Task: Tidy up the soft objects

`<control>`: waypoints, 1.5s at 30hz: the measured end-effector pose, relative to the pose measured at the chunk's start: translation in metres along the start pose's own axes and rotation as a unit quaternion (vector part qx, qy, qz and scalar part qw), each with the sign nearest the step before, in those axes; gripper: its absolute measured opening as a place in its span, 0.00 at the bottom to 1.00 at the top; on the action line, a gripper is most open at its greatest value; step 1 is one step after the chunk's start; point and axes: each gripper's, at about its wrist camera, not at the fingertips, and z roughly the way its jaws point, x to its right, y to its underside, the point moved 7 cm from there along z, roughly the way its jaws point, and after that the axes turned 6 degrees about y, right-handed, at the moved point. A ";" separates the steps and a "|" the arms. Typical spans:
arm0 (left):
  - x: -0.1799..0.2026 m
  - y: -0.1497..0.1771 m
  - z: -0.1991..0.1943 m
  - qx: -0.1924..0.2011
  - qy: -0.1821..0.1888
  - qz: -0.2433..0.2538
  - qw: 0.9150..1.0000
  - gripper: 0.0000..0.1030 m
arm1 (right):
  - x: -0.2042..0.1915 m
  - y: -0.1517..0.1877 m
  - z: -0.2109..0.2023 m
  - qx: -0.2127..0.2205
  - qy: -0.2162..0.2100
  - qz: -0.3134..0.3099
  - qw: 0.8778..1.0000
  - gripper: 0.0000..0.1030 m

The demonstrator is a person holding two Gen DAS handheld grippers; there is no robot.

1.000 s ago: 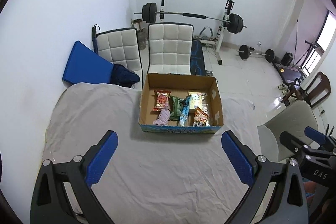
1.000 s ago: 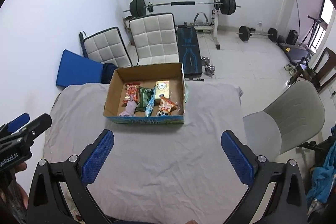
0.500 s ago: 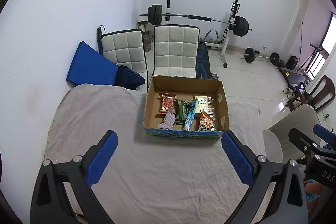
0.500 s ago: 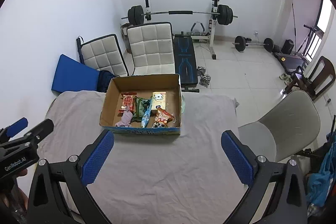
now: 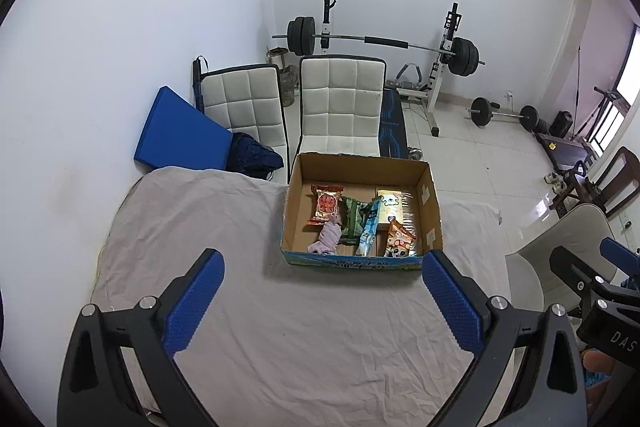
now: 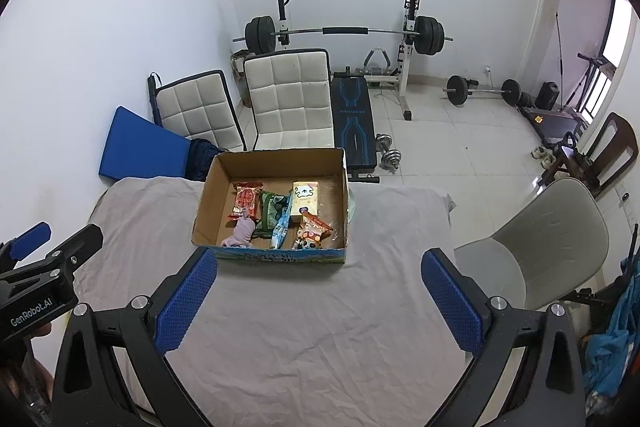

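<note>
An open cardboard box (image 5: 431,211) (image 6: 206,201) stands at the far edge of a table covered with a grey cloth (image 5: 192,227) (image 6: 304,327). In it lie several soft packets: a red one (image 5: 326,205) (image 6: 245,201), a green one (image 5: 352,221), a light blue one (image 5: 370,227), a yellow-white pack (image 5: 390,209) (image 6: 305,202), an orange one (image 5: 396,239) and a pale purple cloth (image 5: 329,237) (image 6: 240,233). My left gripper (image 5: 320,301) is open and empty, above the cloth, short of the box. My right gripper (image 6: 318,301) is open and empty too, likewise short of it.
Two white padded chairs (image 5: 340,107) and a blue mat (image 5: 176,135) stand behind the table by the wall. A barbell rack (image 5: 384,43) is further back. A beige chair (image 6: 536,247) stands to the table's right.
Both grippers have pulled back and risen from the box, so it looks smaller and more of the room shows. Both stay open. The box contents have not moved.
</note>
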 end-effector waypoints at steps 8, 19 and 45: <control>0.001 0.000 -0.002 0.000 0.001 0.002 1.000 0.98 | -0.004 -0.002 -0.003 0.009 0.003 -0.009 1.000 1.00; 0.000 0.000 -0.003 0.007 -0.013 0.009 1.000 0.98 | -0.004 -0.004 -0.003 0.012 0.008 -0.009 1.000 1.00; 0.003 -0.005 -0.001 0.002 -0.008 0.017 1.000 0.98 | 0.005 0.000 0.001 0.004 0.023 -0.005 1.000 1.00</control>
